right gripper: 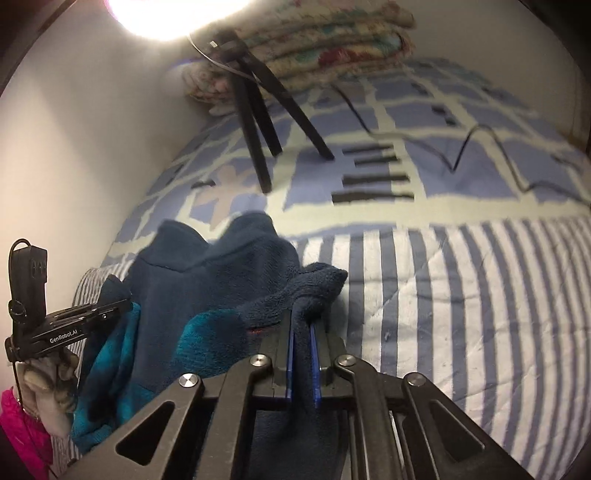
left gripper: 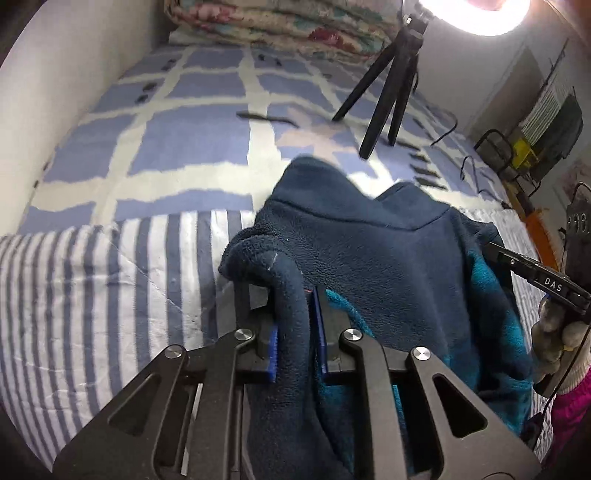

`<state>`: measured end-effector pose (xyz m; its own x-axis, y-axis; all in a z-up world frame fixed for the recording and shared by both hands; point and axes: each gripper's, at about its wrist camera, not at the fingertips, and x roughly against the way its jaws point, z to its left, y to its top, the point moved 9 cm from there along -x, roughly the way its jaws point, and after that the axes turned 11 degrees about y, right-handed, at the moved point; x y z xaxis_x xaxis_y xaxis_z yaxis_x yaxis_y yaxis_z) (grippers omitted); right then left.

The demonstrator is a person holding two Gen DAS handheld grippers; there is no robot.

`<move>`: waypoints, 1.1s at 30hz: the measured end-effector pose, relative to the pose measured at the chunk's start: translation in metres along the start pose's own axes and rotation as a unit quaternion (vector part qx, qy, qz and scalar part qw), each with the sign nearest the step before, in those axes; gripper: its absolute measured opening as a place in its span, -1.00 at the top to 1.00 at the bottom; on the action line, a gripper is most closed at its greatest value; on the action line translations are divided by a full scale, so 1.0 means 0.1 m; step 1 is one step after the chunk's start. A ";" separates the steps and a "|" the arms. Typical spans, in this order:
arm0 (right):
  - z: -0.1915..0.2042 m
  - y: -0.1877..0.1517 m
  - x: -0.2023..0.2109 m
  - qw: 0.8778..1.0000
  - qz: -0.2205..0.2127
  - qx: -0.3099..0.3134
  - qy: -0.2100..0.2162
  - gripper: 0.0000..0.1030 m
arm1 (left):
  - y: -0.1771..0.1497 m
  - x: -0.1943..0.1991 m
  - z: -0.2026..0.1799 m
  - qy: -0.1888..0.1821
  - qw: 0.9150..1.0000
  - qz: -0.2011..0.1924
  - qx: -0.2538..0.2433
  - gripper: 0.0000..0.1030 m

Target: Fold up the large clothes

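Observation:
A dark navy fleece garment (left gripper: 373,258) with teal patches hangs lifted above the bed between both grippers; it also shows in the right wrist view (right gripper: 207,273). My left gripper (left gripper: 295,306) is shut on one bunched edge of the fleece. My right gripper (right gripper: 303,328) is shut on the other edge. The right gripper also appears at the right edge of the left wrist view (left gripper: 535,273), and the left gripper at the left edge of the right wrist view (right gripper: 74,321). The lower part of the garment hangs hidden below the grippers.
The bed has a blue-and-white striped sheet (left gripper: 92,295) near me and a blue checked blanket (left gripper: 192,136) beyond. A black tripod (left gripper: 388,92) with a bright lamp stands on the blanket, with a cable (right gripper: 480,147). A folded floral quilt (left gripper: 280,22) lies at the far end. A wall runs along the left.

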<state>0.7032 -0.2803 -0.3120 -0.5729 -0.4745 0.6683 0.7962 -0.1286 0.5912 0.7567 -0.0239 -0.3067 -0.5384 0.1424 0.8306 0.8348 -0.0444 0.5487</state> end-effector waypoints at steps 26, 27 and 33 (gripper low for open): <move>1.14 -0.77 1.94 0.986 -0.061 0.143 0.057 0.93 | -1.07 2.16 -0.29 -0.050 0.992 -0.113 -0.014 0.92; 1.15 -0.83 1.98 0.986 -0.060 0.143 0.056 0.93 | -1.20 2.22 -0.31 -0.051 0.992 -0.111 -0.017 0.92; 1.16 -1.53 2.23 0.989 -0.036 0.133 0.045 0.93 | -1.90 2.43 -0.47 -0.040 0.992 -0.099 -0.061 0.92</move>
<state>0.4316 -0.2654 -0.2013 -0.5968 -0.5499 0.5843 0.6678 0.0633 0.7416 0.4617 -0.0278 -0.2049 -0.6750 0.2389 0.6981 0.6913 -0.1261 0.7115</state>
